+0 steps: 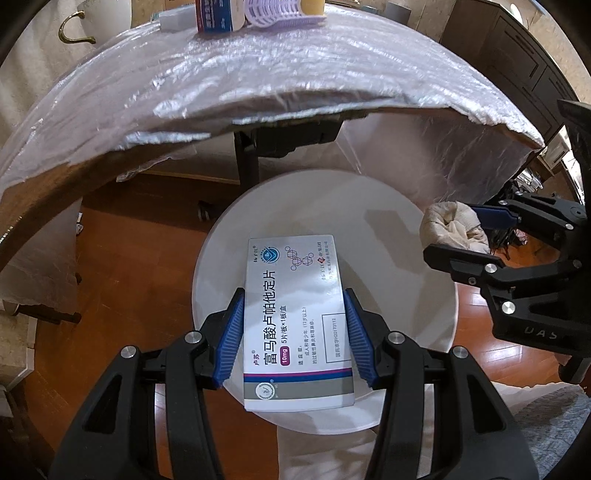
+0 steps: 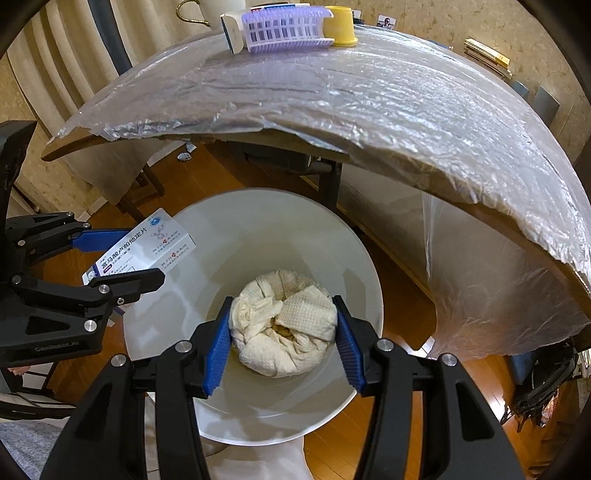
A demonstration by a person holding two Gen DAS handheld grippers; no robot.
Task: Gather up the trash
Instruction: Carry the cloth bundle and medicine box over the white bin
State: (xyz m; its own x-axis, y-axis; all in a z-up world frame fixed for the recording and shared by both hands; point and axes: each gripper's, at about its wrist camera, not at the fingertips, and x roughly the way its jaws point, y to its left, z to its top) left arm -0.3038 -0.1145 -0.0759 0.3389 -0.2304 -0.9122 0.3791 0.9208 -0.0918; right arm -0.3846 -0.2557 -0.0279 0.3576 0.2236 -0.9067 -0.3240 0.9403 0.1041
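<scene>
Both of my tongs are loaded above the white bin (image 1: 413, 258). My left gripper (image 1: 295, 339), at the bottom centre of its frame, is clamped on the white medicine box (image 1: 295, 317), blue pads pressing its long sides, with the bin's open mouth behind it. My right gripper (image 2: 282, 339), low in the middle of its own frame, squeezes the crumpled paper towel (image 2: 284, 325) between its pads, over the inside of the bin. From the right wrist view the box shows at centre left, over the bin's rim. Across the top of both frames runs the plastic-covered table (image 2: 369, 110), with a lavender basket (image 2: 288, 29) at its far edge.
</scene>
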